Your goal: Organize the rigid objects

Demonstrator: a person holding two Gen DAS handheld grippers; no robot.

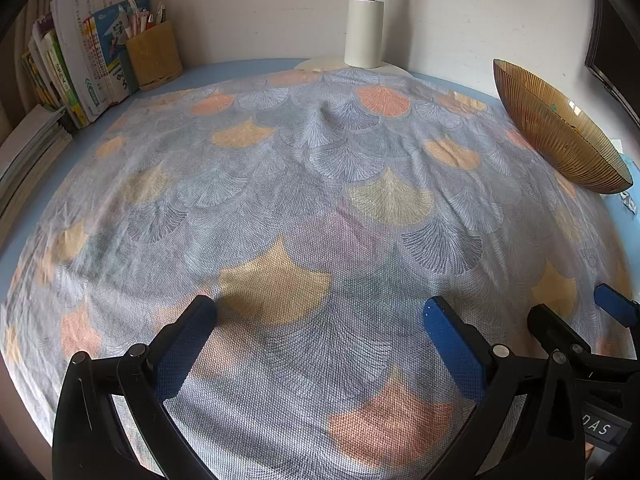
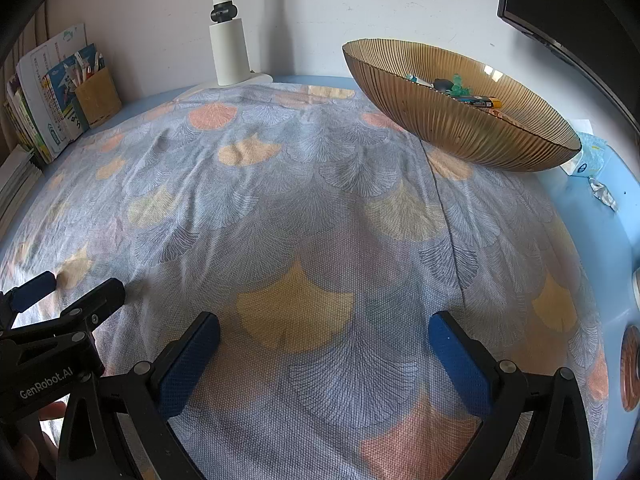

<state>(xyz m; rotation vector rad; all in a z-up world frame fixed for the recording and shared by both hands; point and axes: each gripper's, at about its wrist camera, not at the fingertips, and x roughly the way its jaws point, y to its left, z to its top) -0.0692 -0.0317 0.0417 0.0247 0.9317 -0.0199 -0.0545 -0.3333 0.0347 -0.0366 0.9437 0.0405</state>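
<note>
An amber ribbed glass bowl (image 2: 472, 124) stands at the back right of the table; it also shows in the left wrist view (image 1: 560, 132). Inside it lie small rigid items: a battery (image 2: 480, 101), a dark piece (image 2: 442, 85) and a green piece (image 2: 460, 86). My left gripper (image 1: 320, 312) is open and empty, low over the patterned cloth (image 1: 320, 200). My right gripper (image 2: 324, 330) is open and empty, also over the cloth (image 2: 280, 200). Each gripper shows at the edge of the other's view, the right gripper in the left wrist view (image 1: 580, 316) and the left gripper in the right wrist view (image 2: 72, 292).
A white lamp post (image 1: 364, 36) stands at the back against the wall. Books (image 1: 80, 68) and a brown pen holder (image 1: 154, 56) stand at the back left. A tissue pack (image 2: 588, 158) and foil scrap (image 2: 604, 194) lie on the blue table right of the bowl. A dark monitor (image 2: 572, 4) hangs at upper right.
</note>
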